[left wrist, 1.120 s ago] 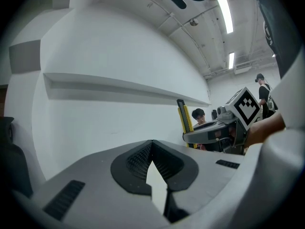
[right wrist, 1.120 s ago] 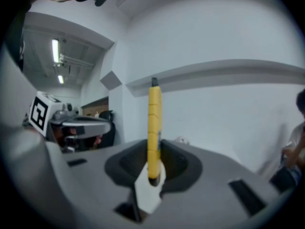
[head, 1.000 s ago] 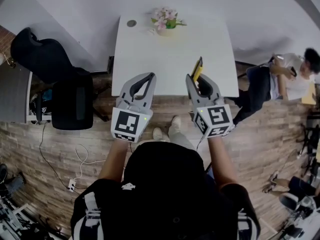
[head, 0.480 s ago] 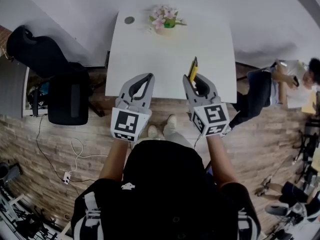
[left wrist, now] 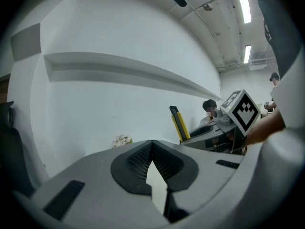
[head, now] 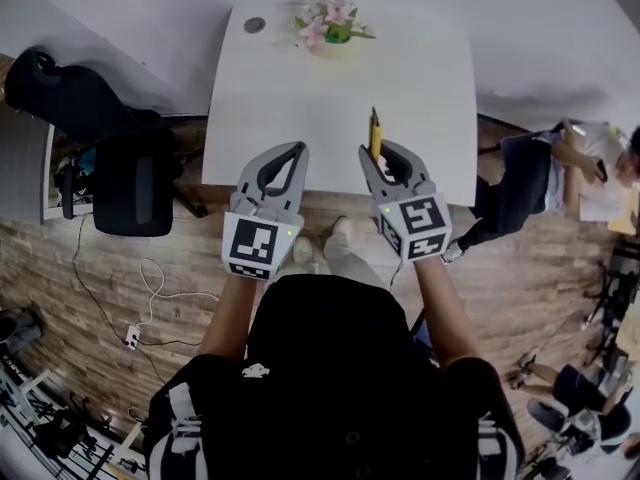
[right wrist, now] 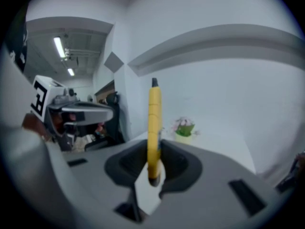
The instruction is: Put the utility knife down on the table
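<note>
A yellow and black utility knife (head: pixel 375 132) stands upright between the jaws of my right gripper (head: pixel 379 156), which is shut on its lower end. The knife hangs over the near edge of the white table (head: pixel 330 98). In the right gripper view the knife (right wrist: pixel 154 123) rises straight up out of the right gripper (right wrist: pixel 153 151). My left gripper (head: pixel 297 152) is beside it on the left, at the table's near edge, shut with nothing in it. The left gripper view shows its jaws (left wrist: pixel 151 145) meeting at the tips, with the knife (left wrist: pixel 180 124) off to the right.
A small pot of pink flowers (head: pixel 331 24) and a round dark disc (head: pixel 254 25) sit at the table's far edge. A black office chair (head: pixel 130 183) stands left of the table. A seated person (head: pixel 560 168) is at the right. Cables lie on the brick-patterned floor (head: pixel 140 308).
Both grippers have sunk and moved forward to the table's near edge. The knife, still held, now stands over the tabletop rather than in front of it.
</note>
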Demonstrator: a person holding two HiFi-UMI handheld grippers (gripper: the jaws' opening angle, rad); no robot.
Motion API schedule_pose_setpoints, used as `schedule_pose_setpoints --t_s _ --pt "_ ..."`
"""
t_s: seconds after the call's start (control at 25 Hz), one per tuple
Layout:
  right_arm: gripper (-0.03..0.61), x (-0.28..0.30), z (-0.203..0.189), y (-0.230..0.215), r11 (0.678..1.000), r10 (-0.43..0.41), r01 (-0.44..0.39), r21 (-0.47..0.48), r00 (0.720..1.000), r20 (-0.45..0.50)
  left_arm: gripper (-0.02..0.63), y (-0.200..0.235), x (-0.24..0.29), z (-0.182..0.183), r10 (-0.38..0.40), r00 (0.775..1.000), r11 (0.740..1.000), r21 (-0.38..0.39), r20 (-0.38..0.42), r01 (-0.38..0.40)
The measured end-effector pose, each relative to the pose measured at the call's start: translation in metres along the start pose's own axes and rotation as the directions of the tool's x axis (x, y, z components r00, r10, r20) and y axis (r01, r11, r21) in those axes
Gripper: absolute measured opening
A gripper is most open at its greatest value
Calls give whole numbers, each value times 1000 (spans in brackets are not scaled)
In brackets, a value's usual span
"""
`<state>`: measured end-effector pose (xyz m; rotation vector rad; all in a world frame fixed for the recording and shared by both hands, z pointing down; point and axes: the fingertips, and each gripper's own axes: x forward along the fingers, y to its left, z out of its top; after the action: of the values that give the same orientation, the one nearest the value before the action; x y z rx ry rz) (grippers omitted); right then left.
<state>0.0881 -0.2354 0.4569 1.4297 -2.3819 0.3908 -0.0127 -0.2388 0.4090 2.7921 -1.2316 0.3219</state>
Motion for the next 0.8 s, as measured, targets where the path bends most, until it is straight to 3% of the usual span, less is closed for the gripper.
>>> schedule_pose_setpoints --t_s 0.4,0.8 --pt "101 29 -54 -15 998 38 -46 -47 986 -165 14 1 12 -18 20 999 1000 -18 -47 -20" --pt "102 44 -112 -15 987 71 -115 -114 940 -333 14 -1 13 -32 31 996 999 -29 -80 -34"
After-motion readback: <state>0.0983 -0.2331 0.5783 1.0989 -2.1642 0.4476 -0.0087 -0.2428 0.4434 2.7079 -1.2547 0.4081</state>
